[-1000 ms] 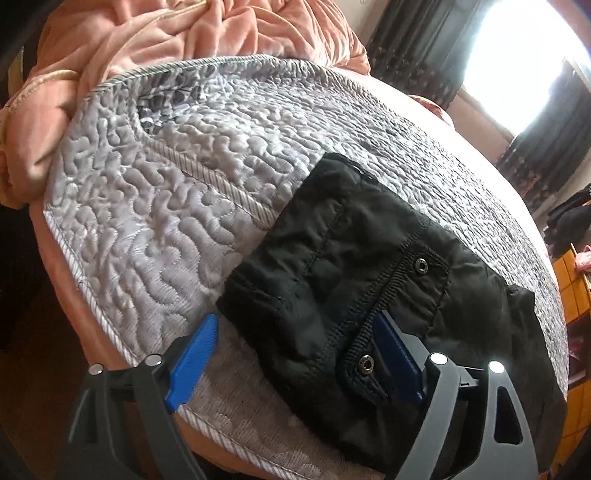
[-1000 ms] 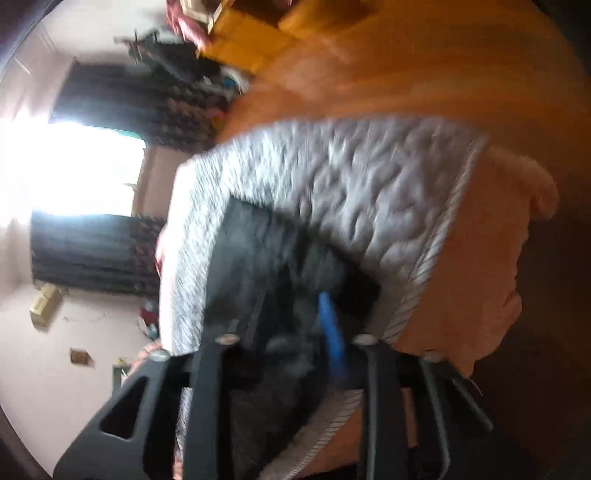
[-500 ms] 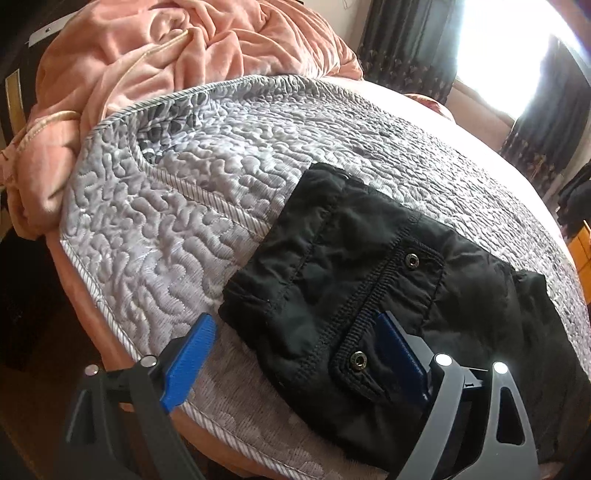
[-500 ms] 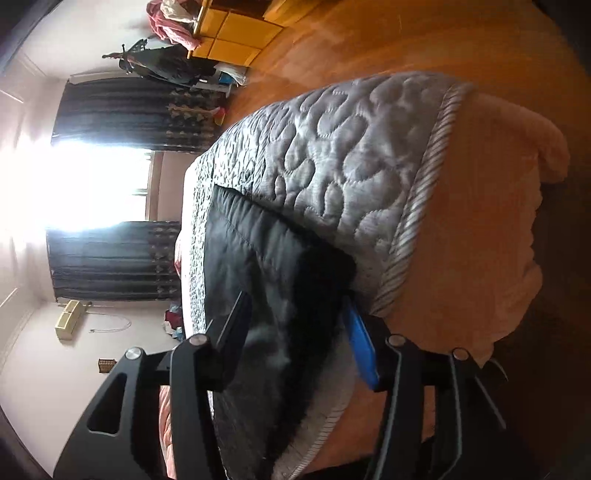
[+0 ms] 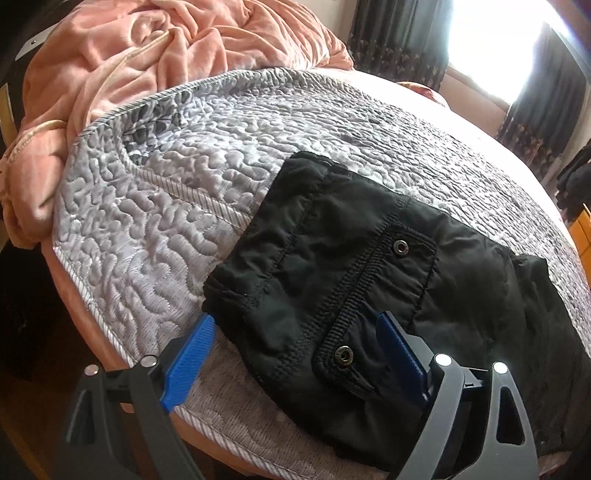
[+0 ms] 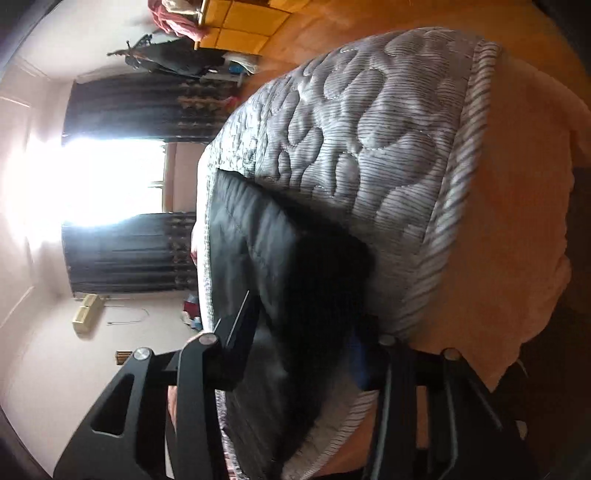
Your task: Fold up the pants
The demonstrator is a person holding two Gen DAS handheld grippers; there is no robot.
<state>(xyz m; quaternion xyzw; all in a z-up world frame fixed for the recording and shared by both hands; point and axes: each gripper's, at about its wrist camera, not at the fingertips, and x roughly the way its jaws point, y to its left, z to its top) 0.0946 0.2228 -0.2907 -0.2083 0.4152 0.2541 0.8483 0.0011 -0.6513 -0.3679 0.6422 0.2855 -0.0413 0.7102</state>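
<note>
Black pants (image 5: 351, 280) lie folded flat on a grey quilted bedspread (image 5: 177, 192), near the bed's front edge. Two metal snaps show on the top layer. My left gripper (image 5: 295, 339) is open, its blue fingers straddling the near edge of the pants; the right finger rests over the fabric, the left one beside it. In the right wrist view the camera is rolled sideways. My right gripper (image 6: 306, 332) is open around the other end of the pants (image 6: 288, 280), with dark cloth between its jaws.
A crumpled peach blanket (image 5: 147, 55) is heaped at the far left of the bed. The bed's edge (image 5: 110, 332) drops off just in front of my left gripper. A bright window with dark curtains (image 5: 517, 55) is behind; yellow cabinets (image 6: 240, 26) stand across the wooden floor.
My left gripper has shifted a little, staying open at the pants' edge. My right gripper has opened wider and moved closer over the end of the pants; the view has steadied.
</note>
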